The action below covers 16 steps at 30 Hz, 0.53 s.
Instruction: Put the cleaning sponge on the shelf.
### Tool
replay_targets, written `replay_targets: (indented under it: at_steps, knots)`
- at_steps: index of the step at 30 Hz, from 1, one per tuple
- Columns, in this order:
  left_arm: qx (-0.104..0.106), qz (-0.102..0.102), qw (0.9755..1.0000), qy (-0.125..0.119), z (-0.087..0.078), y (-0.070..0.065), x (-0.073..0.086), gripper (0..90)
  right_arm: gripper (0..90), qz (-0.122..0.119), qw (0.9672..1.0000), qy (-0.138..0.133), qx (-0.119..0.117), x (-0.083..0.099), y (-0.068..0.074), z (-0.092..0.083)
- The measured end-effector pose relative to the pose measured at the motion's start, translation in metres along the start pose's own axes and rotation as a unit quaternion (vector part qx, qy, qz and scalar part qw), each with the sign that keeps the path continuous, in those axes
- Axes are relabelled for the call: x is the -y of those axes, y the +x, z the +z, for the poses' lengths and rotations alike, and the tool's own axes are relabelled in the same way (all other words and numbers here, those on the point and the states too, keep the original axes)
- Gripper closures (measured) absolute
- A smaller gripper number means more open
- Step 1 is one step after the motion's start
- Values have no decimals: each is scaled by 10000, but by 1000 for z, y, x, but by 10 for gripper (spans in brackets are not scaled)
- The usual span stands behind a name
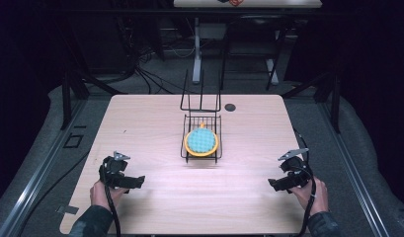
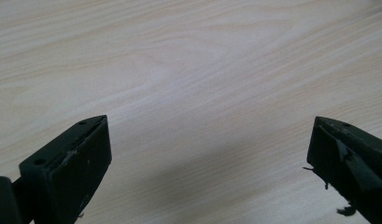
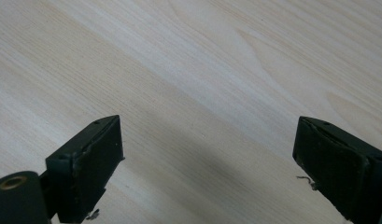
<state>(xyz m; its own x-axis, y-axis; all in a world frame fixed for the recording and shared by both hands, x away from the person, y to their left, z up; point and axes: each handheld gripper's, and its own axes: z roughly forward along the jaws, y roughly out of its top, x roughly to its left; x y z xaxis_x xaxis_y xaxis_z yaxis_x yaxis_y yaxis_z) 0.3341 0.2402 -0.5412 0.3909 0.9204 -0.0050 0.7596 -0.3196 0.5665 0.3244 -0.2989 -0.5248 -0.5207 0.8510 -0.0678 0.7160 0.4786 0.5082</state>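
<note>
From where I sit, this reads as a lab or recording studio, not a home. The pale wood-grain table [image 1: 150,128] stands alone on grey carpet [image 1: 41,143], with dark metal frame struts [image 1: 67,98] rising at its left and right and the surroundings fading into blackness, as if only the work area were lit. Behind it, bundles of black cables [image 1: 150,74] run loose across the floor among the legs of a second white desk [image 1: 197,47] at the back. Tape marks [image 1: 72,141] are stuck to the carpet beside the table. I see no household furniture, just rig hardware and wiring.
</note>
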Motion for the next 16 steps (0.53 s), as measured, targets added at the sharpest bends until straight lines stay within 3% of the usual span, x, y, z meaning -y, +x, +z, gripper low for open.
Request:
replay_targets:
  at_steps: [6, 8, 16]
  knots:
    - [141, 36, 9999, -78, 1, -2, -2, 0, 80, -9, 10000, -59, 28, -1, -1, -2]
    - [79, 35, 9997, -235, -1, -3, -3, 0, 79, -8, 10000, -18, -19, -1, -2, -1]
    - [-14, 26, 9998, -210, -2, -2, -2, 0, 80, 45, 9999, -16, -106, -2, 1, -3]
